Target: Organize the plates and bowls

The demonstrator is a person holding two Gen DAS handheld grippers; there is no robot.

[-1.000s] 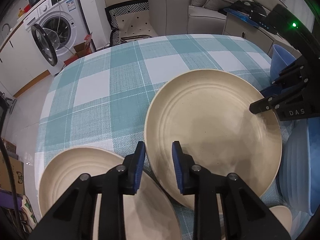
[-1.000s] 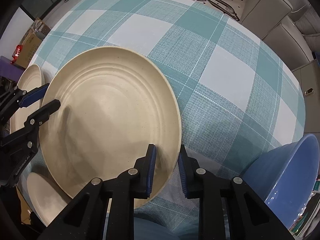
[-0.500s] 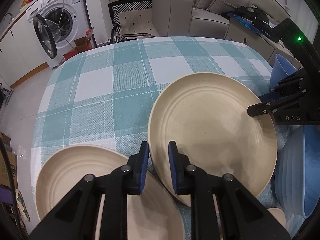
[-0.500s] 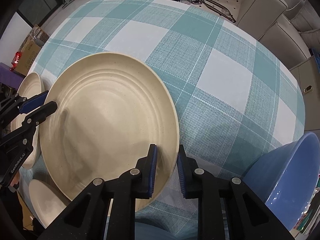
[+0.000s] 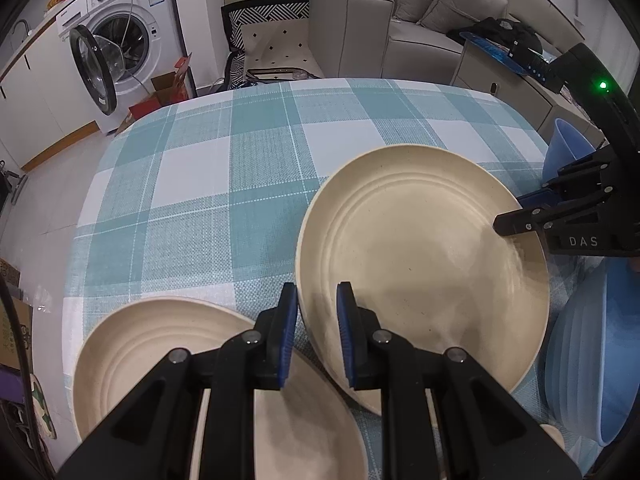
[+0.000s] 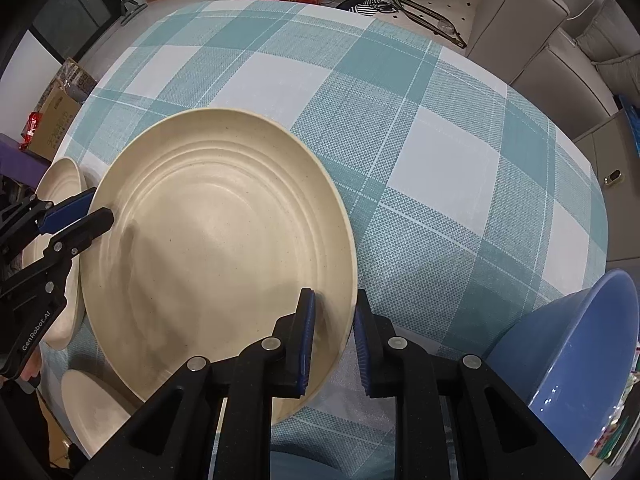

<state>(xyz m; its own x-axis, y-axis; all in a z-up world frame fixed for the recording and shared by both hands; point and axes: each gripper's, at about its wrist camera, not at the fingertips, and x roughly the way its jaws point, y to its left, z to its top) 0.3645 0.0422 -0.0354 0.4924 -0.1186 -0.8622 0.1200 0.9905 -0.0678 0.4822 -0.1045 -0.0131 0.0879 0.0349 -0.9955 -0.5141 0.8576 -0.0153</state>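
Note:
A large cream plate [image 5: 424, 264] is held above the teal checked tablecloth [image 5: 224, 184] by both grippers. My left gripper [image 5: 317, 332] is shut on its near-left rim. My right gripper [image 6: 334, 332] is shut on the opposite rim and shows at the right of the left wrist view [image 5: 520, 216]. The plate fills the left half of the right wrist view [image 6: 216, 256]. A second cream plate [image 5: 132, 360] lies on the table under my left gripper. A blue bowl [image 6: 576, 364] sits at the right.
A pale blue bowl [image 5: 588, 364] lies at the table's right edge, with another blue bowl [image 5: 564, 148] behind it. A small cream dish [image 6: 92, 412] sits at the near edge. A washing machine [image 5: 116, 40] and a sofa [image 5: 392, 28] stand beyond the table.
Both grippers have closed tighter on the plate's rim and lifted it; both cameras have pulled back a little, showing more of the room.

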